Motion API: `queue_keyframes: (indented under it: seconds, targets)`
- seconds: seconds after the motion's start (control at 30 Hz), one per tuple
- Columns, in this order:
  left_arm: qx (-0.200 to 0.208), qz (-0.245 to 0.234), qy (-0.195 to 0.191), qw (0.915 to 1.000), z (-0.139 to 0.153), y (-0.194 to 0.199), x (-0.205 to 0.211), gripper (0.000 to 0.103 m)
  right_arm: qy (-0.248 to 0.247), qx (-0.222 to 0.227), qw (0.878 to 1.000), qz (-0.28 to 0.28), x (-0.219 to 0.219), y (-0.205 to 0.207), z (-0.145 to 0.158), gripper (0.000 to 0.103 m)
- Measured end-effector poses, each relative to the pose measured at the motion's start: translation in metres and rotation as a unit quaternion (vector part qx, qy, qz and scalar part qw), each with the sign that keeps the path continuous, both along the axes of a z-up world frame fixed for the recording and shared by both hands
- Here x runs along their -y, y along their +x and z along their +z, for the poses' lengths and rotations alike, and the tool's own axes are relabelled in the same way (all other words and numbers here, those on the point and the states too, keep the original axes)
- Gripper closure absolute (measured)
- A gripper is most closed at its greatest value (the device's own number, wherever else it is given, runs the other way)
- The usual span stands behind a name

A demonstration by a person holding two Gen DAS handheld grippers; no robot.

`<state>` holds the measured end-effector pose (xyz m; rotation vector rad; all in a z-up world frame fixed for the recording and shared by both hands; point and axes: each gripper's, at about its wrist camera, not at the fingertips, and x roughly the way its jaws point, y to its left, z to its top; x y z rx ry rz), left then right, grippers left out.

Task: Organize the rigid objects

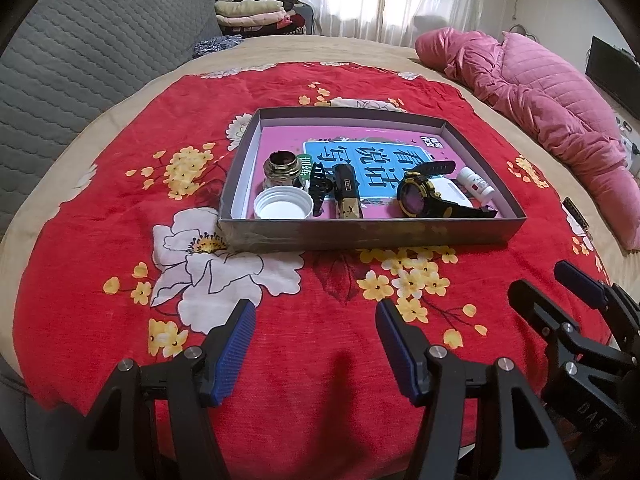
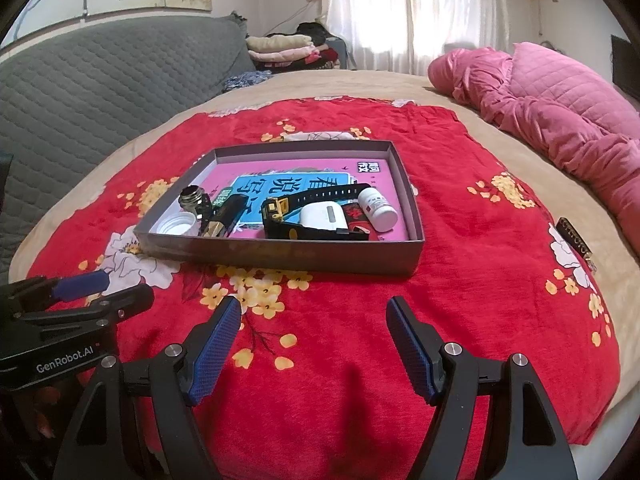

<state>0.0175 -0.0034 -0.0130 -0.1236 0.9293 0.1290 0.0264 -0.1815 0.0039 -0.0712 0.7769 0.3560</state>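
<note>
A shallow grey box lies on a red flowered cloth on the bed. A pink book lines its floor. On it lie several small things: a white lid, a gold-necked glass jar, a black hair clip, a black and gold bar, a black and gold watch, a white case and a white bottle. My left gripper hovers open over the cloth in front of the box. My right gripper is beside it, open too, with nothing between its fingers.
A pink quilt is bunched along the bed's right side. A grey quilted cover rises on the left. A small dark object lies at the cloth's right edge. Folded clothes are stacked at the back.
</note>
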Motion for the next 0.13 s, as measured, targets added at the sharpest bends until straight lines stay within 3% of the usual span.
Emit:
queue_keyframes:
  seconds: [0.13]
  targets:
    - [-0.003,0.005,-0.002,1.0000,-0.0030,0.0013,-0.0022,0.041,0.004,-0.001,1.000,-0.004,0.0014,0.0009,-0.0003,0.027]
